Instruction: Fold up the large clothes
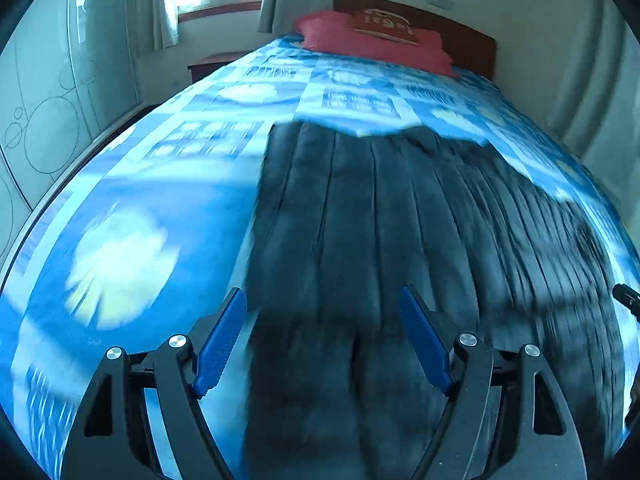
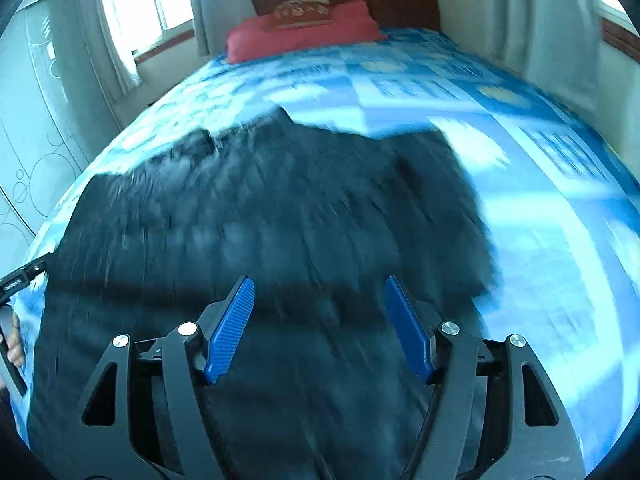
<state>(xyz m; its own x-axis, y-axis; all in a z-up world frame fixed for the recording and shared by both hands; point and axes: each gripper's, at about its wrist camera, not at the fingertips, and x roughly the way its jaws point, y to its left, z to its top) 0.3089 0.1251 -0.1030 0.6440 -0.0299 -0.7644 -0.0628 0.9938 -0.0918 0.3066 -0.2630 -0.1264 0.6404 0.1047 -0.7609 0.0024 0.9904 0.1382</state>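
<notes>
The left hand-held gripper [image 1: 322,340] hangs over the near end of the bed with its jaws spread wide and nothing between the blue pads [image 1: 222,344]; they are released and press on no cloth. Its left pad shows against the bedsheet [image 1: 120,208], its right pad against the dark garment [image 1: 380,208], so it sits over the garment's left edge. The right hand-held gripper [image 2: 320,330] is likewise released, its jaws well apart and empty, both pads [image 2: 230,332] showing against the middle of the garment [image 2: 280,208].

Both views are smeared by motion, so the cloth near the pads is hard to read, and whether any pad brushes the fabric cannot be told. The garment's near end is cut off behind the gripper bodies in each view. At the left edge of the right wrist view a black part of the other tool [image 2: 20,278] and a few of the person's fingers [image 2: 14,344] appear, mostly cropped.

The garment is a large dark grey-black piece lying flat on the blue patterned bedsheet, with long lengthwise seams or pleats fanning toward the far end. Its far edge is uneven. A red pillow [image 1: 372,38] lies well beyond it at the wooden headboard [image 2: 400,0].
</notes>
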